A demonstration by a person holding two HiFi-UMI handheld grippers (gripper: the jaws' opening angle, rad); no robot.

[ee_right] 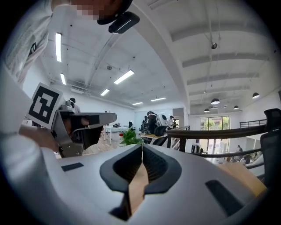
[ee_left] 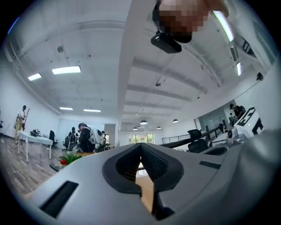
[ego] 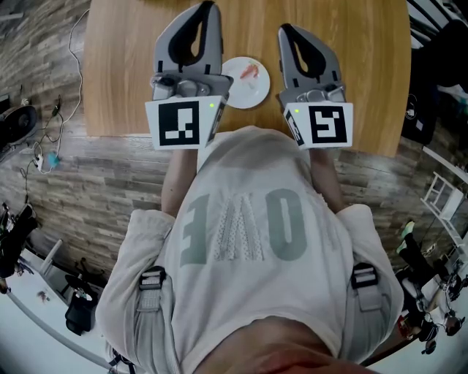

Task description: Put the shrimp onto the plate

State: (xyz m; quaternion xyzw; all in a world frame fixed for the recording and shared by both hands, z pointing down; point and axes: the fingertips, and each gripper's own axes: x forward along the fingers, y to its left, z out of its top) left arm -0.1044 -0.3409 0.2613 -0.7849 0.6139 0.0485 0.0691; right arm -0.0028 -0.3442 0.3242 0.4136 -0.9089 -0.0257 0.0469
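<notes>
A pink shrimp [ego: 251, 71] lies on the small white plate [ego: 241, 91] near the front of the wooden table [ego: 124, 66]. My left gripper [ego: 209, 7] is held up just left of the plate, shut and empty. On the other side of the plate, my right gripper [ego: 284, 30] is shut too, with nothing in it. Both are raised and point level across the room, so in the left gripper view the left gripper [ee_left: 140, 147] shows closed pads against ceiling and office. The right gripper [ee_right: 141, 147] looks the same in its own view. Neither of these views shows the plate or shrimp.
The table's near edge [ego: 241, 135] runs just in front of the person's chest. Cables and gear [ego: 40, 153] lie on the plank floor at the left, and a white rack [ego: 441, 193] stands at the right. People sit at desks [ee_left: 83, 138] far across the room.
</notes>
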